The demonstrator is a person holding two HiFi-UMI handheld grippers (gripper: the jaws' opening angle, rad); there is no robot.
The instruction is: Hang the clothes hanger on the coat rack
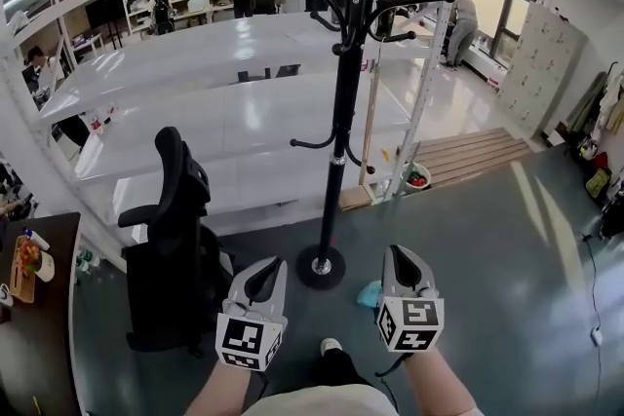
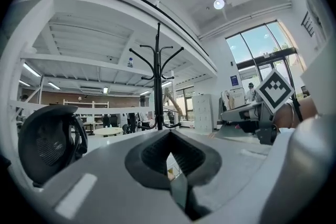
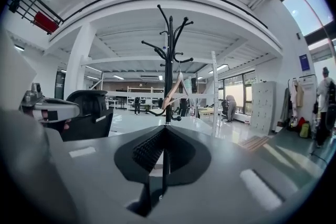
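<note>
Head view and both claw views, claws held low in front of the person.

The left claw (image 1: 269, 266) is seen closed, its dark ribbed pads (image 2: 157, 152) met at the tips with nothing gripped between them. The right claw (image 1: 401, 256) is likewise closed and empty. The tall black metal coat rack (image 1: 343, 112) with curved hooks is stood on the grey-green floor (image 1: 487, 258) ahead of both claws and between their lines of sight. Its round base (image 1: 321, 266) is set just beyond the left claw's tips.

The light wooden clothes hanger (image 3: 172, 93) is seen hung on the rack, straight ahead of the right claw and well apart from it. A black mesh-backed office chair (image 1: 175, 239) is placed to the left of the left claw.
</note>
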